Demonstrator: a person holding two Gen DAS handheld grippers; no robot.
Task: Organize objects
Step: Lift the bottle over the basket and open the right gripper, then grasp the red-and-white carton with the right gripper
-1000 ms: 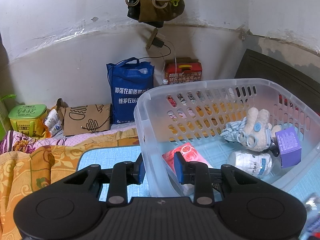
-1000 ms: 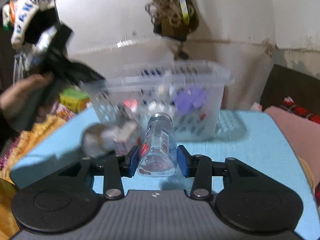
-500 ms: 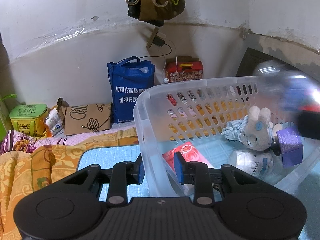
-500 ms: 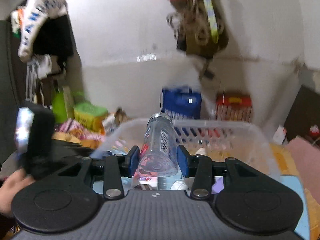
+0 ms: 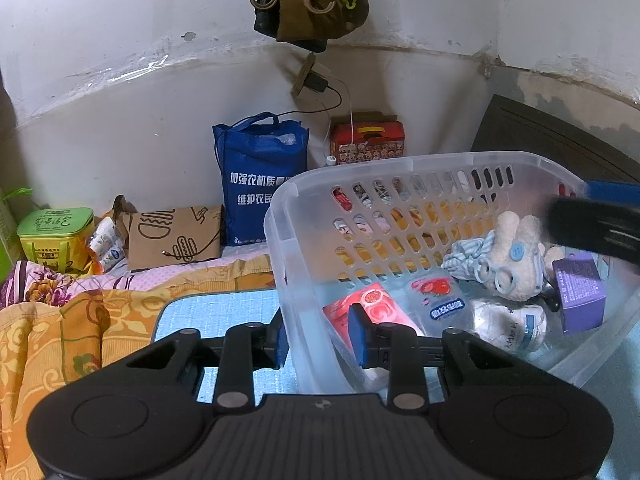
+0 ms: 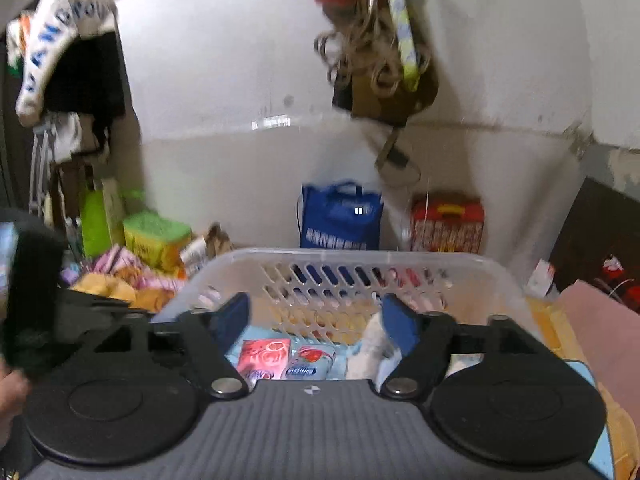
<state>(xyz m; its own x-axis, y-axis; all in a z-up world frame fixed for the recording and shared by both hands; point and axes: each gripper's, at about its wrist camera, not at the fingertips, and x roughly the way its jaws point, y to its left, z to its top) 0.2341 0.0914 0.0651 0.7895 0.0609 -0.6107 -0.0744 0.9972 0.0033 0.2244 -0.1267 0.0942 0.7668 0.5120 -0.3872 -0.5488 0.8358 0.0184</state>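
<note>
1. Left gripper [image 5: 320, 334]: fingers pinching the near-left wall of the clear perforated plastic basket [image 5: 400, 164], 1 blue pad outside the wall, 1 inside.
2. Right gripper [image 6: 316, 318]: fingers spread wide, nothing between them, held above the basket [image 6: 360, 256]. It shows as a blurred black-and-blue shape at the right edge of the left wrist view.
3. Basket stands on a light blue textured surface [image 5: 216, 312].
4. Inside the basket: flat red packet [image 5: 370, 306], clear plastic bottle with red-and-blue label [image 5: 440, 298] lying on its side next to it, white round jar [image 5: 512, 330], beige plush toy with blue button eye [image 5: 514, 256], purple cardboard box [image 5: 580, 286] against the right wall.
5. Right wrist view shows the red packet [image 6: 266, 356] and the bottle [image 6: 310, 362] side by side on the basket floor.
6. Behind, against the wall: blue tote bag with white print [image 5: 260, 184], red patterned box [image 5: 368, 138].
</note>
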